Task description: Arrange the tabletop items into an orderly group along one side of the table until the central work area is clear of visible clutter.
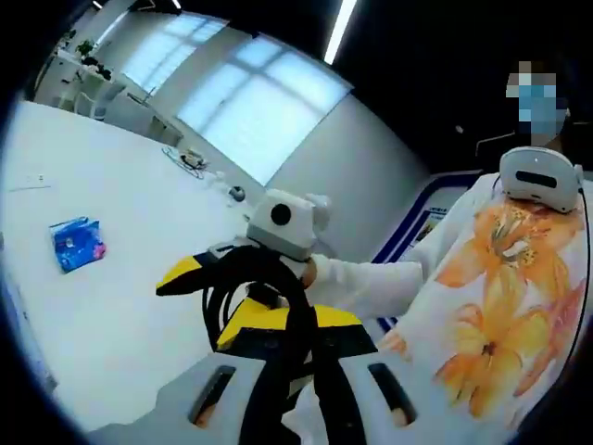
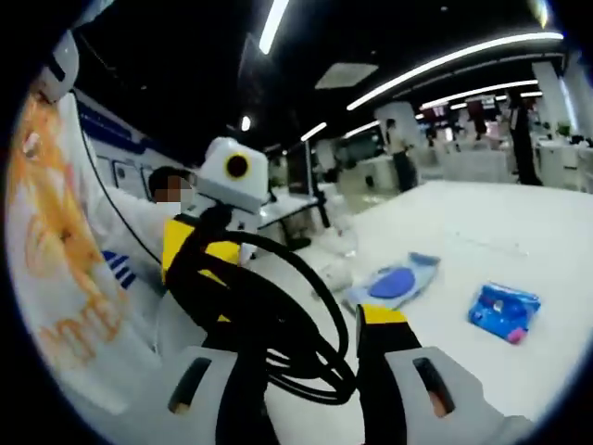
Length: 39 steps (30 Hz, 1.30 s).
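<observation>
White table [image 2: 519, 222], black cable loop [image 2: 287, 320] between both grippers.
Left gripper [image 1: 296, 371] and right gripper [image 2: 306, 371] jaws close around cable; blue packet [image 2: 503, 311] lies well right, blue pouch [image 2: 397, 281] beyond.

One blue packet [image 2: 504, 311], one blue pouch [image 2: 394, 281], one coiled black cable [image 2: 287, 324], two claws [image 2: 310, 371]

White shirt [image 1: 500, 297] with orange flowers; grey grippers, yellow-black jaws, black cables [image 2: 296, 324].
</observation>
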Motion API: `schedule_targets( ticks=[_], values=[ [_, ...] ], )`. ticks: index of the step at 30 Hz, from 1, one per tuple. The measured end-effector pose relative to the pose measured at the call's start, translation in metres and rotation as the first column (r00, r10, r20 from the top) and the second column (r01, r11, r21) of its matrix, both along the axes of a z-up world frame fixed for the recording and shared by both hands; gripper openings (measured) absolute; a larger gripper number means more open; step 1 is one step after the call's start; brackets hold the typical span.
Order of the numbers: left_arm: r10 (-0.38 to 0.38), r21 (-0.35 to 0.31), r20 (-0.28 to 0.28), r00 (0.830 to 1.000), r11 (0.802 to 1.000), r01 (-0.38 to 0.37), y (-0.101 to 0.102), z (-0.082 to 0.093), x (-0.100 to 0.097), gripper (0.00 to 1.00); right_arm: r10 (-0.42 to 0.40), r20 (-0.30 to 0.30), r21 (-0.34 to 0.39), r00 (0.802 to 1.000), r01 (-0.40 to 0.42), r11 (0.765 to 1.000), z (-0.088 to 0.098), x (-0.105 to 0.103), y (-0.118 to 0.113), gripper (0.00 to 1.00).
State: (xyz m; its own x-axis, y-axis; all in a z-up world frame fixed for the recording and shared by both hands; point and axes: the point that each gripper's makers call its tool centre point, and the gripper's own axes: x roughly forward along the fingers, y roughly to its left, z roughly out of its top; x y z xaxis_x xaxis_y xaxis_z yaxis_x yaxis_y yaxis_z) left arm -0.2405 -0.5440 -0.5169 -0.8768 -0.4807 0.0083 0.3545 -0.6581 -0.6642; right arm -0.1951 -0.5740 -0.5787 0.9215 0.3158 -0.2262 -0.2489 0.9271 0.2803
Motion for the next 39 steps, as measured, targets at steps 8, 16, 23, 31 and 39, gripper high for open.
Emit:
schedule_targets(
  ticks=[8, 16, 23, 31, 39],
  values=[
    [0.237, 0.056, 0.073, 0.969, 0.969, -0.241, -0.022, -0.025, 0.046, 0.07, -0.101, -0.201, 0.311, 0.974, 0.161, 0.937, -0.014, -0.005, -0.008, 0.03],
    [0.324, 0.088, 0.067, 0.944, 0.940, -0.329, -0.020, -0.036, 0.057, 0.36, -0.183, -0.311, 0.484, 0.933, 0.321, 0.814, -0.027, 0.000, -0.012, 0.01],
    [0.292, 0.113, 0.181, 0.939, 0.942, -0.315, -0.014, -0.056, 0.054, 0.17, -0.236, -0.337, 0.522, 0.912, 0.389, 0.759, -0.023, 0.007, -0.021, 0.02],
    [0.415, 0.211, -0.007, 0.910, 0.890, -0.405, -0.025, -0.048, 0.075, 0.11, -0.168, -0.223, 0.655, 0.960, 0.276, 0.704, 0.011, 0.009, -0.013, 0.04],
    [0.523, 0.280, -0.050, 0.851, 0.825, -0.490, -0.031, -0.048, 0.096, 0.11, -0.136, -0.111, 0.630, 0.984, 0.176, 0.757, 0.027, 0.018, 0.000, 0.23]
  ],
)
